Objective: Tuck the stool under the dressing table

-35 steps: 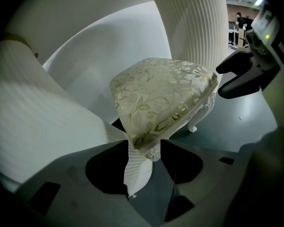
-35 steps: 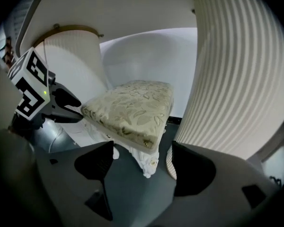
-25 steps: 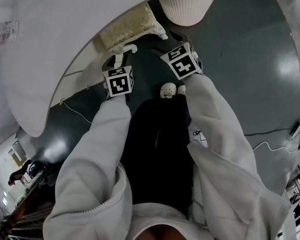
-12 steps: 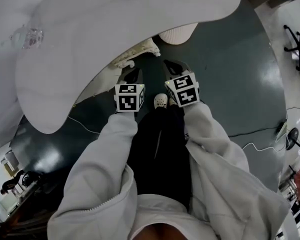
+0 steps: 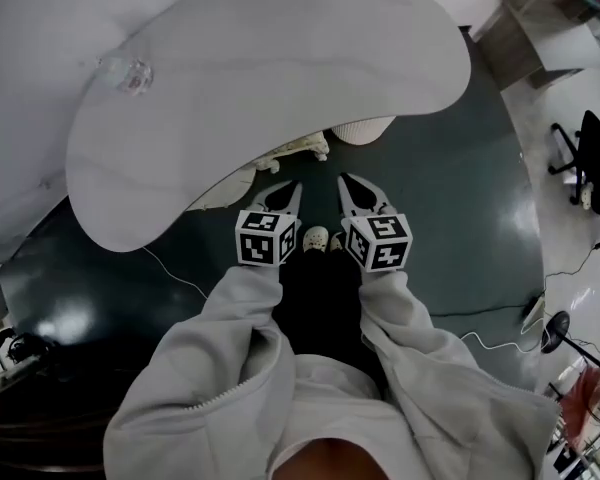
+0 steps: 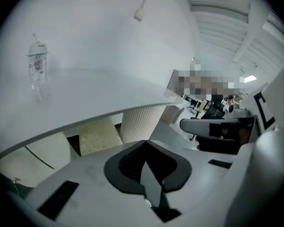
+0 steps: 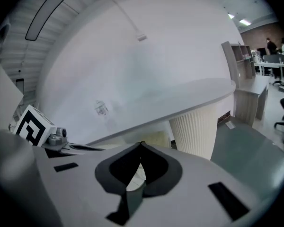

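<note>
The white, curved dressing table (image 5: 280, 78) fills the top of the head view. The stool's cream fuzzy seat (image 5: 298, 149) sits tucked under the table's front edge, beside the ribbed white pedestal (image 5: 365, 128). My left gripper (image 5: 295, 187) and right gripper (image 5: 345, 180) hang side by side above the dark floor, just short of the table edge. Both are shut with nothing between the jaws, and neither touches the stool. In the left gripper view the shut jaws (image 6: 144, 142) point at the stool seat (image 6: 99, 136) under the tabletop. The right gripper (image 7: 142, 144) faces the pedestal (image 7: 196, 129).
A small glass bottle (image 5: 128, 73) stands on the tabletop at the left. Cables (image 5: 500, 318) trail over the dark green floor (image 5: 460, 218) at the right. Office chairs (image 5: 590, 158) and a wooden cabinet (image 5: 535, 28) stand beyond, on the right.
Both grippers have risen away from the stool and drawn back from it, and their jaws have gone from open to shut. The stool stays under the table.
</note>
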Tool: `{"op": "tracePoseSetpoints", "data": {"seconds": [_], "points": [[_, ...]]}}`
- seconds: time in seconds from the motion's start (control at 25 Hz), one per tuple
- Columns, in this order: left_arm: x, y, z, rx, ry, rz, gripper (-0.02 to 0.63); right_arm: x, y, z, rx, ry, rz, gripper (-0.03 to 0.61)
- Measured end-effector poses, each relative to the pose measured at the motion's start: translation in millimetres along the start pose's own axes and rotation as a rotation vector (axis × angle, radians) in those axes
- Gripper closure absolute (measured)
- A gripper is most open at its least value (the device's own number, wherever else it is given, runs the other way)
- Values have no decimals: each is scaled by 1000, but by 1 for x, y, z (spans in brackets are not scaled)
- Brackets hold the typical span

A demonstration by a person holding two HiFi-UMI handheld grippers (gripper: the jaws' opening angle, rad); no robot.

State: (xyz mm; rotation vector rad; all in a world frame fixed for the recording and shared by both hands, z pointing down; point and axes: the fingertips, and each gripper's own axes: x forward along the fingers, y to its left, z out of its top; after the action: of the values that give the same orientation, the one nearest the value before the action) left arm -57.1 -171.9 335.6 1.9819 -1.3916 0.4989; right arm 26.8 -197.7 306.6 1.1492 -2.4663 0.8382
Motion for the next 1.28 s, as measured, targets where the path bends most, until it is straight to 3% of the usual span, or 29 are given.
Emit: {"op": "tracePoseSetpoints", "data": {"seconds": [0.24, 0.36, 0.56, 0.72, 0.96, 1.28], "points": [[-52, -3, 54, -89, -174, -9, 600, -27, 38, 55, -73, -66, 7, 531], [-76, 3, 80, -73, -266, 11, 600, -37, 59, 83, -134, -118, 17, 531], [-132, 26, 126, 3, -454, 130, 600, -54, 92, 118, -211, -174, 57, 531], [-173, 43, 146, 36, -557, 199, 600, -58, 107, 136, -242, -213, 70, 531], [-195, 59, 137, 36, -578, 255, 600, -46, 127, 153, -276, -257, 103, 531], [-199, 69, 128, 56, -555, 275, 598, -33, 140, 140, -288, -221, 121, 529]]}}
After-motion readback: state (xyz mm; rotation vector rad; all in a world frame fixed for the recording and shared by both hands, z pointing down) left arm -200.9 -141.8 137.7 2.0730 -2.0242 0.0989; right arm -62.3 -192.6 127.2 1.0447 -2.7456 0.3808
